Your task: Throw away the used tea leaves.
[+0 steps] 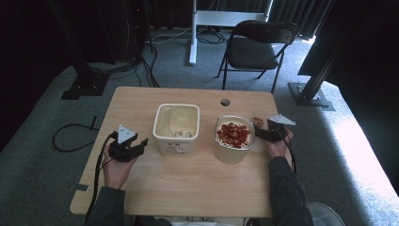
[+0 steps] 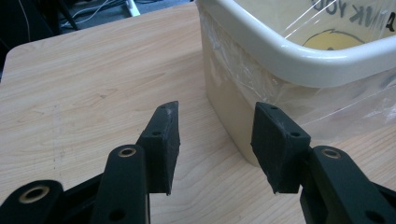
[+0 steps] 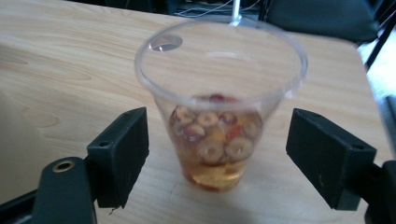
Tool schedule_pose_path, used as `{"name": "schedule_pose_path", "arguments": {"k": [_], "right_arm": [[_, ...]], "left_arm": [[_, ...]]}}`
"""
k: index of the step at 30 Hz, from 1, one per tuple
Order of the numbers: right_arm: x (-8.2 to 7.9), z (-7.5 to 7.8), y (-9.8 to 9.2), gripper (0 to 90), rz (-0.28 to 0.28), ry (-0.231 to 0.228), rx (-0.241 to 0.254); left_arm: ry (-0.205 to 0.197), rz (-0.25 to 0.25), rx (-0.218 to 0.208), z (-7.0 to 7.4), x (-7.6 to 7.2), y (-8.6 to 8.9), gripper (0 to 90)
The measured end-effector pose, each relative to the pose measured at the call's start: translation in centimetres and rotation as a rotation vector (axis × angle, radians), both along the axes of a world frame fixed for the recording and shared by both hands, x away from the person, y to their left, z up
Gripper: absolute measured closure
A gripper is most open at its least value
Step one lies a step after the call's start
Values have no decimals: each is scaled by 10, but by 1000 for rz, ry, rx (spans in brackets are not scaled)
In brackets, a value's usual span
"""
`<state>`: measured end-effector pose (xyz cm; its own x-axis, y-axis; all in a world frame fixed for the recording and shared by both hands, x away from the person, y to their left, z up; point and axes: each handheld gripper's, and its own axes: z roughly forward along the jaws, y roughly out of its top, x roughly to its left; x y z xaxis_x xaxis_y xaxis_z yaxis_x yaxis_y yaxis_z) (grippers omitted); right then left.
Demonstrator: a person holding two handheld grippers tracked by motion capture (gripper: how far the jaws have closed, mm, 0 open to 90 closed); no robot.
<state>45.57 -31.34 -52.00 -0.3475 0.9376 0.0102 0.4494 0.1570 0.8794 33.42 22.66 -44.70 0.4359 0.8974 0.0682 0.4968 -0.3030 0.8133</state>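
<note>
A clear plastic cup [image 3: 219, 88] with sliced red fruit and amber liquid in its bottom stands upright on the wooden table [image 1: 188, 179]. My right gripper [image 3: 217, 154] is open around it, one pad on each side, both clear of the wall. In the high view this gripper [image 1: 259, 133] sits at the right of a tub [image 1: 230, 153] full of red slices, with the cup [image 1: 258, 121] at its tips. My left gripper [image 2: 217, 140] is open and empty, pointing at a corner of a cream tub [image 2: 280, 51] lined with clear film. The high view shows it [image 1: 141, 143] left of that tub [image 1: 176, 107].
A round cable hole [image 1: 225, 102] lies in the table behind the tubs. Beyond the far edge stand a black folding chair [image 1: 259, 44] and a white stand post [image 1: 192, 33]. Cables [image 1: 70, 136] lie on the floor at left.
</note>
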Motion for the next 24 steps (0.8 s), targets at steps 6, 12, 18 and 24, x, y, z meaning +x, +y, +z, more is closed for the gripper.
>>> {"name": "schedule_pose_path", "arguments": {"k": [6,12,18,24], "right_arm": [[7,1,4,207,7,9,-24],[16,-3,3,204,-6,-7,35],[20,-7,-4,186,-20,-1,89],[20,-7,-2,283,-24,-14,81]], "left_arm": [[1,3,-1,-1,-1,1,525],[6,3,1,-3,-1,2,526],[6,5,0,-3,-1,3,526],[11,4,2,-4,-1,2,526]]}}
